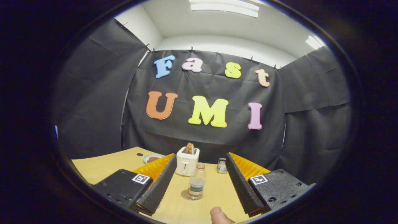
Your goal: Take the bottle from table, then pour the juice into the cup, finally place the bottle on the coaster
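You can't tell the bottle (200, 170) from the cup (196, 188) cleanly; the clear cup stands in front and hides the bottle's lower body; whether they touch is unclear. The coaster (186, 195) shows only as a sliver under the cup. The plate (151, 158) is partly hidden behind one finger (158, 183) of the wide-apart gripper (199, 199); its reddish contents are too small to name. Small metallic item (222, 165) by the other finger: unidentifiable. A fingertip (220, 216) is cut off at the bottom; toaster (187, 161) controls too small.
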Action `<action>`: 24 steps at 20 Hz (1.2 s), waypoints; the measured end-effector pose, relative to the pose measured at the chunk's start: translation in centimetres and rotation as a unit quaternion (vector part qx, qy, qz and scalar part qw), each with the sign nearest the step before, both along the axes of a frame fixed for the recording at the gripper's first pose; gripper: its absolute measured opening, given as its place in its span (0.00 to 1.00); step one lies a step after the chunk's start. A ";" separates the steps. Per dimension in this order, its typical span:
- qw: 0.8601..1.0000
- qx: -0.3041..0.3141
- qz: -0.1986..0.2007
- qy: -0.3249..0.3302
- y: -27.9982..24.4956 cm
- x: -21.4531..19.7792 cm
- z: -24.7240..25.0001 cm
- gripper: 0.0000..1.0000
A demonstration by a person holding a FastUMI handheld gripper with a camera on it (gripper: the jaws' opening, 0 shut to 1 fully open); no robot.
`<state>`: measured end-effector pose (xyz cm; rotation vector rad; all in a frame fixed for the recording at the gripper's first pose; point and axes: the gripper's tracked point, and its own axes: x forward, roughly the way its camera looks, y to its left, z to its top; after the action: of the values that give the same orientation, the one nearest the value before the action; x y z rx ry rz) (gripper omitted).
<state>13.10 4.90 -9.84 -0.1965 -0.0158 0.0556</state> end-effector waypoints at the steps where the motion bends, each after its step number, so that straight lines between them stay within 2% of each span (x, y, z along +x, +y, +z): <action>1: 1.000 0.005 -0.001 0.000 0.4 -0.9 0.5 1.00; 7: 0.998 0.044 0.013 0.033 2.3 -5.1 1.8 1.00; 10: 0.999 0.046 0.008 0.026 2.1 -6.4 3.0 1.00; 12: 0.999 0.038 -0.014 0.013 0.8 -6.9 3.7 1.00; 15: 0.997 0.056 -0.042 0.023 -0.2 -7.8 4.2 1.00; 21: 0.998 0.060 -0.024 0.010 0.2 -9.0 8.0 1.00; 24: 0.998 0.047 -0.037 0.014 -0.9 -9.0 9.0 1.00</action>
<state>4.08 4.03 -0.84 -0.1012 0.0163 -0.0155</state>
